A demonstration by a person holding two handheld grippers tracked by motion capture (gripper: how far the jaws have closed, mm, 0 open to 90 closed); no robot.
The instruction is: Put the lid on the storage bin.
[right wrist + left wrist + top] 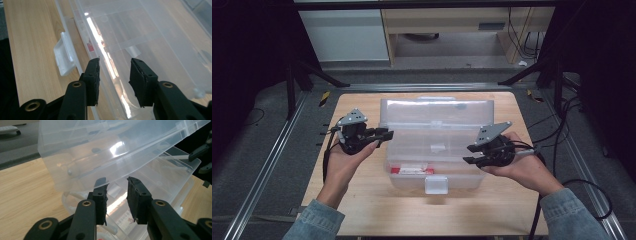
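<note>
Clear plastic makes up the big box that sits in the middle of the wooden bench. Its lid is up and leans back at the far side. A white latch hangs on the front wall, near the person. A red and white label shows through the front of the box.

The left tool is held in the person's left hand, just beside the left end of the box. In the left gripper view, the left tool has its jaws a little apart with nothing between them. Its tips sit close under the edge of the raised lid.

The right tool is held in the right hand, at the right end of the box. In the right gripper view, the right tool has its jaws apart too, and it holds nothing. It hangs over the front rim of the box, with the latch off to one side.
</note>
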